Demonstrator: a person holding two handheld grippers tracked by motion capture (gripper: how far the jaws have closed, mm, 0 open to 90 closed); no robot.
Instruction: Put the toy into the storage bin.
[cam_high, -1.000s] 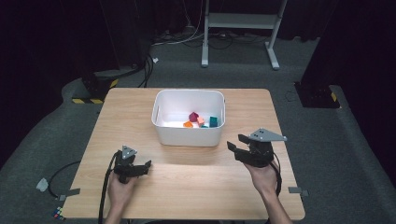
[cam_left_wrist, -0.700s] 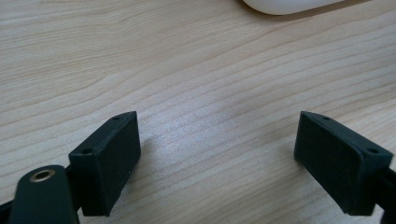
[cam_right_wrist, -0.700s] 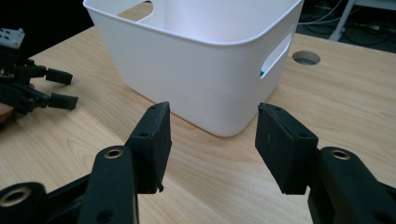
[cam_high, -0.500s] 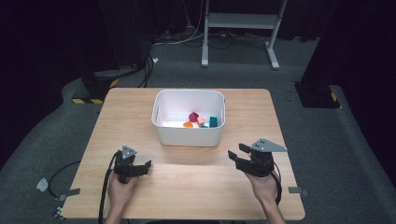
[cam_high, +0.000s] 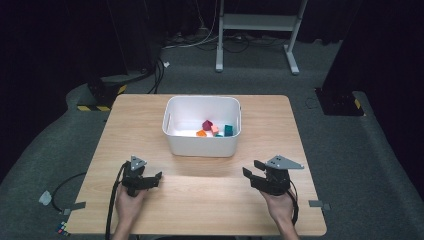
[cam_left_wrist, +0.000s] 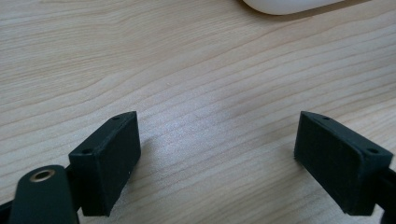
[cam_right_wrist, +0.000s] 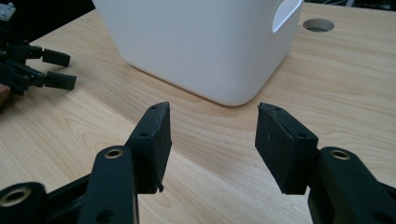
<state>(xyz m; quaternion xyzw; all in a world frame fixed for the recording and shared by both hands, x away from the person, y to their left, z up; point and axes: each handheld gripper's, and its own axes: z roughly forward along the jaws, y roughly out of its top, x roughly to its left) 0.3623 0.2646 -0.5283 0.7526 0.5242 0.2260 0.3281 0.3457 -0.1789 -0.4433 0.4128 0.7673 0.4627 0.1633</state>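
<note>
A white plastic bin (cam_high: 200, 145) stands at the table's middle, with several small coloured blocks (cam_high: 214, 129) on its floor, among them a dark red one and a teal one. My left gripper (cam_high: 156, 177) rests low at the front left of the table, open, nothing between its jaws (cam_left_wrist: 219, 154). My right gripper (cam_high: 252, 170) is at the front right, open and empty too (cam_right_wrist: 212, 135). In the right gripper view the bin's near wall (cam_right_wrist: 205, 42) rises just beyond the jaws, and the left gripper (cam_right_wrist: 56, 69) lies far off at the left.
The wooden table (cam_high: 210, 200) has a round cable hole (cam_right_wrist: 317, 24) past the bin's handle slot. Dark carpet surrounds the table, with a white stand (cam_high: 255, 25) and cables behind it. Bare wood lies between the two grippers.
My right gripper has come back toward the front edge and lower onto the table. The left gripper has stayed where it was.
</note>
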